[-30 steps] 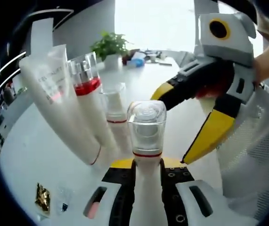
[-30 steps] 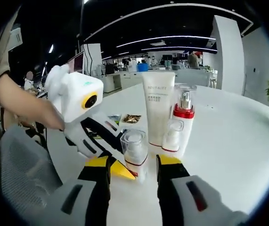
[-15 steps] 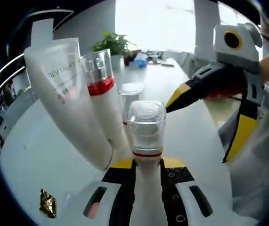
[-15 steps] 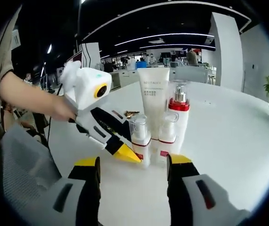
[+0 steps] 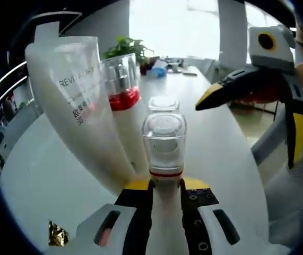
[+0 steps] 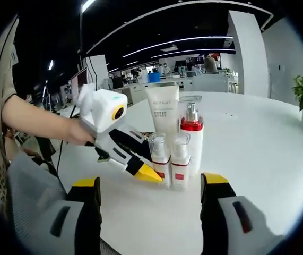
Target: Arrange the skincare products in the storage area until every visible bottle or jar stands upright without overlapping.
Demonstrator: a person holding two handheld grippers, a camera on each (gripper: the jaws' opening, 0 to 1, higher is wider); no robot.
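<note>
Left tongs [image 5: 165, 186] pinching small bottle [image 5: 164, 142] upright, tube [image 5: 82, 106] and pump bottle [image 5: 123, 101] just beyond-left. Right tongs [image 6: 150, 186] spread, empty, group dead ahead.

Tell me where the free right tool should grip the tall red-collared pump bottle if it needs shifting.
Grip the red-collared pump bottle around its white body below the red collar, coming from its open side, away from the tube and the left tool. It stands upright; two small bottles crowd its front, so a low frontal approach looks blocked. The right tool is open.
</note>
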